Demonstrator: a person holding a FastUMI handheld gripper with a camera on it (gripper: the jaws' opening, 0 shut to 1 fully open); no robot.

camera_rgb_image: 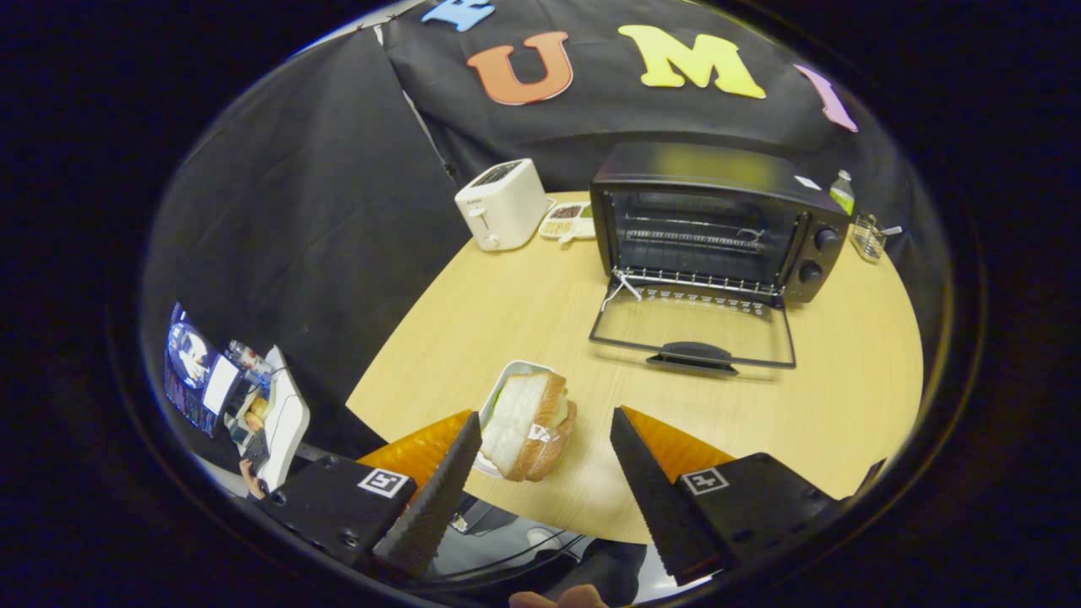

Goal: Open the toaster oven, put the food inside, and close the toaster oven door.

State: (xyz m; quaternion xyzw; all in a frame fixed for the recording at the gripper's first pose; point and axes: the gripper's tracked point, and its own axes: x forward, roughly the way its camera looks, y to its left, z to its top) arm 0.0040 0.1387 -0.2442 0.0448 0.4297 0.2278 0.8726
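Near table edge: sandwich (530,414) on plate (512,371), just ahead of gripper (545,432), fingers apart, nothing held. Oven (718,219) far right, door (694,328) already down. Pick-up step; next, likely straddle and clamp sandwich.

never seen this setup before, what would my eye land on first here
First the black toaster oven at the far side of the round wooden table, its glass door dropped flat open toward the gripper. Next the wrapped sandwich on a small white dish near the table's near edge, just ahead of the open gripper, close to one finger. A white toaster stands beside the oven.
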